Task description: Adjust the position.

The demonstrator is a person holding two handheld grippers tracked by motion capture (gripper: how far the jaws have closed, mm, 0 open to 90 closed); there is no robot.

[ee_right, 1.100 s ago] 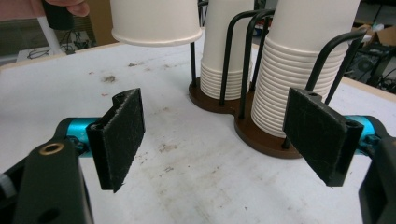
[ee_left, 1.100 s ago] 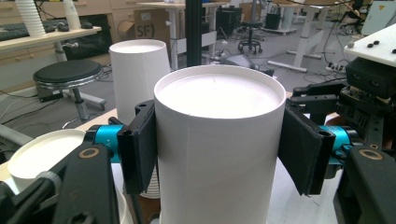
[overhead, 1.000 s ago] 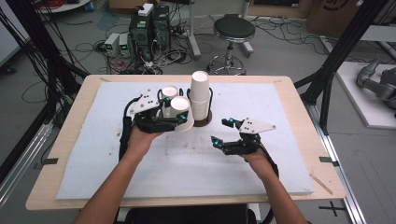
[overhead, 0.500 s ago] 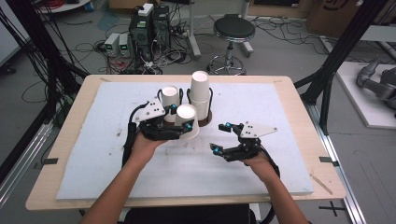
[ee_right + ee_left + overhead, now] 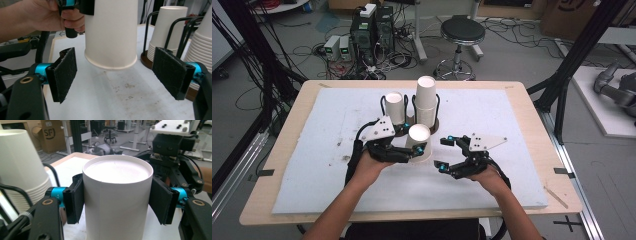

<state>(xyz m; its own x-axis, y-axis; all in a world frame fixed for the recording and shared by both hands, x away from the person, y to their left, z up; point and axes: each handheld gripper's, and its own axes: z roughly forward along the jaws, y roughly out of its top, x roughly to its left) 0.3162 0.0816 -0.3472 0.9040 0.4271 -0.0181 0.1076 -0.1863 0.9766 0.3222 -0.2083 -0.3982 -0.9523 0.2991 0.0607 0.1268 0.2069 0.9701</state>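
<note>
High view shows the left gripper [image 5: 416, 151] pinching an upturned white paper cup [image 5: 419, 141] just in front of two cup stacks in wire holders [image 5: 426, 106] on the table [image 5: 532, 150], with the right gripper [image 5: 446, 154] just beside it, jaws spread. Left gripper view has the cup [image 5: 117, 200] squarely between the two black pads [image 5: 75, 198], both pressing its sides. Right gripper view shows the cup [image 5: 111, 32] raised off the table [image 5: 120, 100], beyond and above the gap of its own wide-spread jaws and touching neither pad.

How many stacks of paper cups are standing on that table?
2. The short stack stands in the left wire holder, the tall stack in the right holder beside it. One more upside-down cup is held off the table in the left claw.
</note>
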